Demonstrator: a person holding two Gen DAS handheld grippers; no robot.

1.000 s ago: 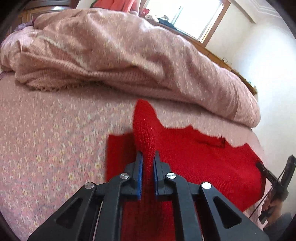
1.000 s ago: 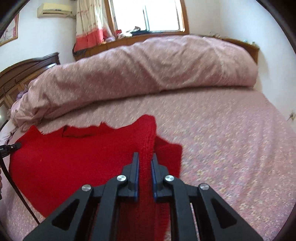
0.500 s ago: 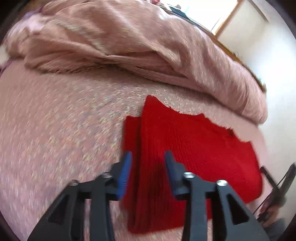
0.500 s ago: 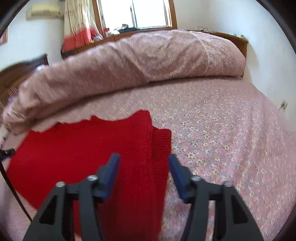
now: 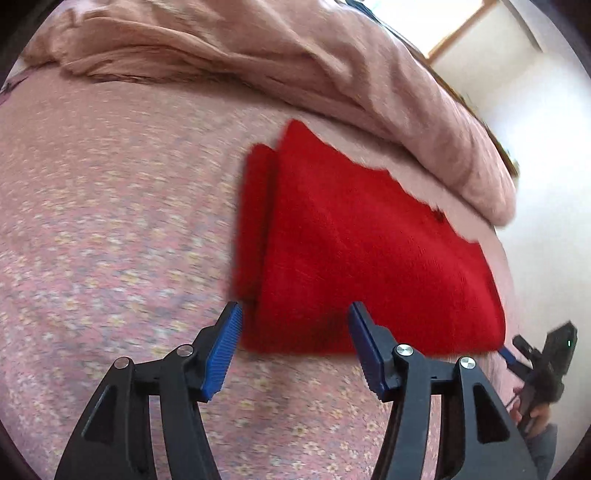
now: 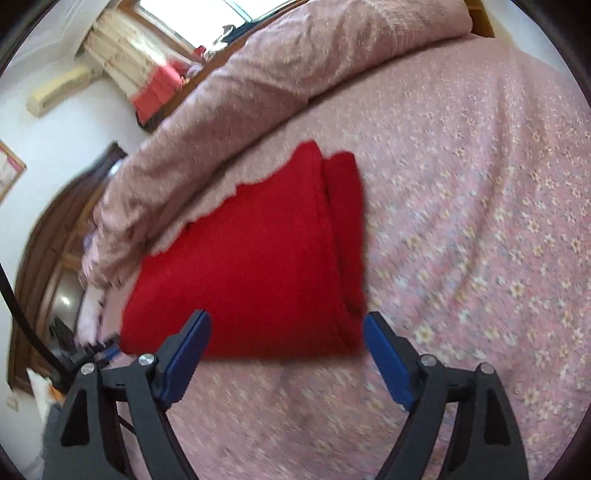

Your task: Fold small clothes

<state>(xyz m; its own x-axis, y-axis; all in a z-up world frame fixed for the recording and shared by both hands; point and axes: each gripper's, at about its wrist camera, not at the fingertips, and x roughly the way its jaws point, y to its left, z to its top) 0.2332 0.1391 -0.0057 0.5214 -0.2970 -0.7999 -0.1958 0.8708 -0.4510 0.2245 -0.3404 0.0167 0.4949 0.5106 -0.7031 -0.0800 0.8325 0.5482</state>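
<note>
Both tools had let go of the red knit garment [image 5: 369, 251] since a second before, when each was pinched on a raised fold of it; the cloth now lay flat on the bed [image 5: 110, 221], sides folded inward. Left tool [image 5: 295, 325]: jaws opening, about half spread, nothing gripped, blue pads [image 5: 221, 350] clear of the cloth, with the garment's near left corner just beyond the tips. Right tool [image 6: 286, 334]: jaws opening, spread wide, nothing gripped, pads [image 6: 388, 365] also off the cloth, at the garment's near right corner.

Bed covered in a pink sheet with small floral print, bare all round the garment. Garment sat toward the far side of the bed, its far edge close to a long bunched pink quilt [image 5: 332, 74] running along the far edge. Narrow folded strip showed along each outer side of the garment. Both views were motion-blurred.

Room: white walls, a bright window [image 6: 236, 7] behind the quilt with a wooden sill, cream and red curtain [image 6: 147, 77], wall air conditioner [image 6: 59, 88], dark wooden headboard [image 6: 48, 240] at the left end of the bed in the right view. No containers in view. In the left view the other tool and the hand holding it [image 5: 535, 410] showed at the right edge.
</note>
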